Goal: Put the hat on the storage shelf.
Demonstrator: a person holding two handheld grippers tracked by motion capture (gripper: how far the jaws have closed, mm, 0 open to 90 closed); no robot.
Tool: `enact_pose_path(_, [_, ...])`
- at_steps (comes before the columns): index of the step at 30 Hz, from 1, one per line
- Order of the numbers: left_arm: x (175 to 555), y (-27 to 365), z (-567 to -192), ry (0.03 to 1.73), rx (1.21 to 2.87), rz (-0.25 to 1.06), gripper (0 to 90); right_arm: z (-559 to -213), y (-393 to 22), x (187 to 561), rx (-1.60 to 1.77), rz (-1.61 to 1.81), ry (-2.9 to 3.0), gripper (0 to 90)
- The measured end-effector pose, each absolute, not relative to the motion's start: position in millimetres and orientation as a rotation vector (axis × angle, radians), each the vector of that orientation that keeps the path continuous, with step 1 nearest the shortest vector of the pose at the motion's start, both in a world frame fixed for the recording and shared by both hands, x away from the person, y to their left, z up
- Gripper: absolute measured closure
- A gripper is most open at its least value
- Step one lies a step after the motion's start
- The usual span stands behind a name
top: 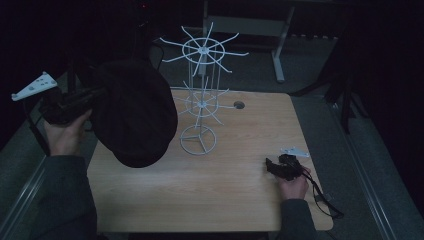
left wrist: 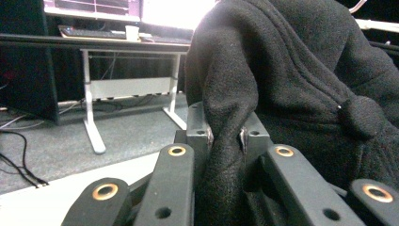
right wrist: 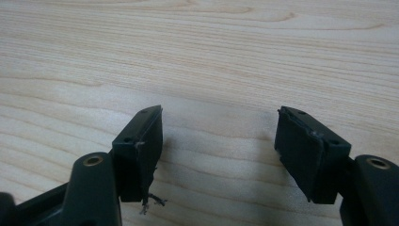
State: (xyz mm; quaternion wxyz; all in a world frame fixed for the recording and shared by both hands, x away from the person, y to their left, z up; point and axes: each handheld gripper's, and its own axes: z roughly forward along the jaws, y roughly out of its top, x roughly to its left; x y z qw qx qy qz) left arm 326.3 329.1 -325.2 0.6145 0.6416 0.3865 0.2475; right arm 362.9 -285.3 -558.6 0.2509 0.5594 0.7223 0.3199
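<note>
Hat point(top: 134, 117), black fleece, held aloft left of white wire rack point(top: 201, 95), clenched in left tool point(left wrist: 226, 141). Right tool point(right wrist: 219, 146) released, resting low on surface point(top: 210, 195). Best carried crown-open over an upper prong, then lowered gently, avoiding tipping.

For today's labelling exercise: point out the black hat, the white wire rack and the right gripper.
black hat point(top: 135, 117), high view, on the middle of its crown.
white wire rack point(top: 198, 139), high view, on its round base.
right gripper point(top: 270, 163), high view, at its jaw tips.
</note>
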Motion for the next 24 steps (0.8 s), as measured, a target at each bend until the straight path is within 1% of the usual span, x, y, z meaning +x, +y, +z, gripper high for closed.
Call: enact_pose_path(24, [321, 329, -312, 0.836, 1.454, 0.558, 79.8, -559, -285, 363, 1.522, 0.871, 1.966, 32.5])
